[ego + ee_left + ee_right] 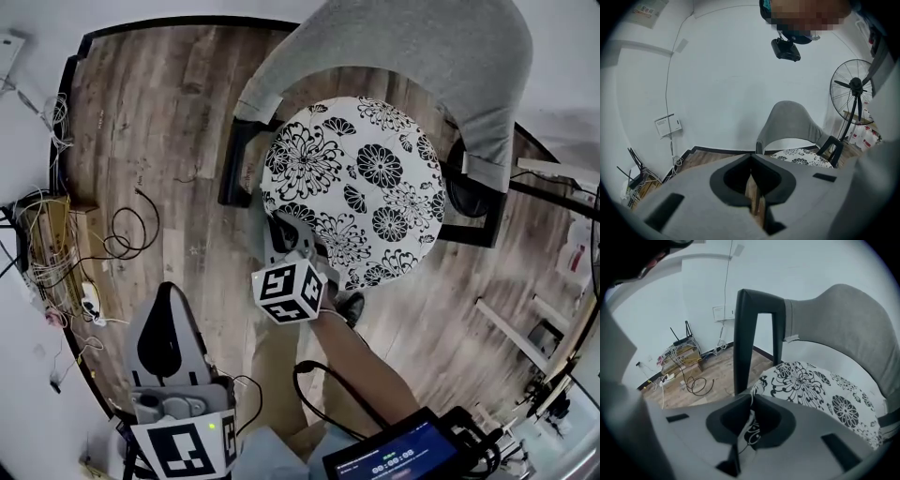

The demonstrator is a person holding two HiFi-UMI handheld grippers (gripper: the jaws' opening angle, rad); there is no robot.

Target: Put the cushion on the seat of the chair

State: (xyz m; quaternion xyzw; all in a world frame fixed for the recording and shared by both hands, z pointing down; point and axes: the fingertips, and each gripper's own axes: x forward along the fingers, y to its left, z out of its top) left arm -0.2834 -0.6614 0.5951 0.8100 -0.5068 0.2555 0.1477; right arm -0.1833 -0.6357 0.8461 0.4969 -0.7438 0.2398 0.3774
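Head view: floral cushion (361,187) lies on the seat of the grey chair (412,47). Placement looks nearly done, with only release or a final nudge left. Right gripper (289,242) is at the cushion's near edge. Left gripper (169,295) hangs well apart, over the floor. The tablet (398,455) has text too small to read.

Left gripper view: left gripper (751,159), jaws together, nothing held. The wall label (668,125) is illegible.

Right gripper view: right gripper (751,404), jaws pinched on the cushion's (811,390) edge fabric. No brand visible.

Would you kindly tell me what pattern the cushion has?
The cushion is white with black flowers, clearest in the head view.
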